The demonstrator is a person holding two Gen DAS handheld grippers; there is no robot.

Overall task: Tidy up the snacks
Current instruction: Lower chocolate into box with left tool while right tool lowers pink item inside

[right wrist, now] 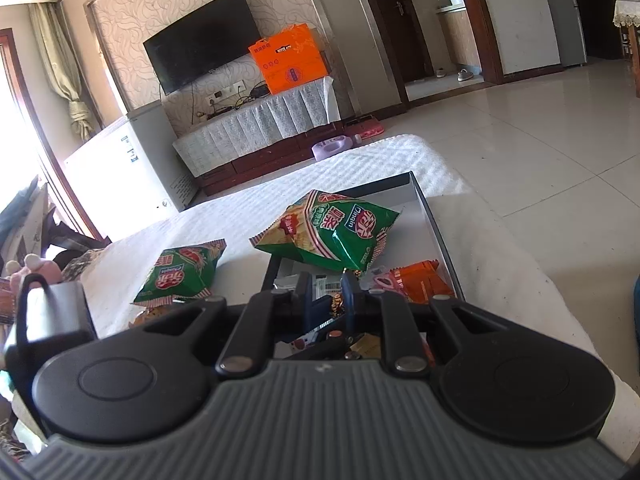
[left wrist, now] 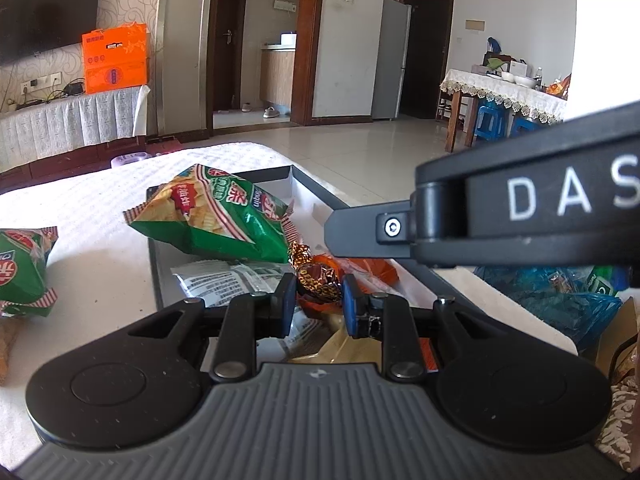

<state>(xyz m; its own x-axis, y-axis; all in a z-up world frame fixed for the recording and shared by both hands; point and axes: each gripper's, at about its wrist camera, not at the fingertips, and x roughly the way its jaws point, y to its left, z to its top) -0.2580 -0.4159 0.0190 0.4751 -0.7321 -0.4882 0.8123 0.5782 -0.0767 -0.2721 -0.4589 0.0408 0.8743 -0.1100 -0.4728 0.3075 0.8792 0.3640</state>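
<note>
A dark-framed tray point(left wrist: 320, 192) point(right wrist: 436, 216) lies on a white cloth. A green chip bag point(left wrist: 216, 216) point(right wrist: 332, 236) rests on its far left rim. Inside lie a white packet point(left wrist: 224, 280), an orange packet point(right wrist: 424, 280) and a brown-gold wrapped candy point(left wrist: 316, 276). My left gripper point(left wrist: 318, 306) holds that candy between its blue pads, just above the tray. My right gripper point(right wrist: 326, 300) has narrow jaws over the tray, with a wrapped candy point(right wrist: 337, 304) between them. Its black body point(left wrist: 520, 208) crosses the left wrist view. A second green chip bag point(left wrist: 20, 268) point(right wrist: 184, 272) lies on the cloth at left.
A blue plastic bag point(left wrist: 560, 300) with snacks sits right of the tray. The cloth's edge drops to a tiled floor point(right wrist: 540, 140) behind and right. A TV stand with an orange box point(right wrist: 288, 56) stands against the far wall.
</note>
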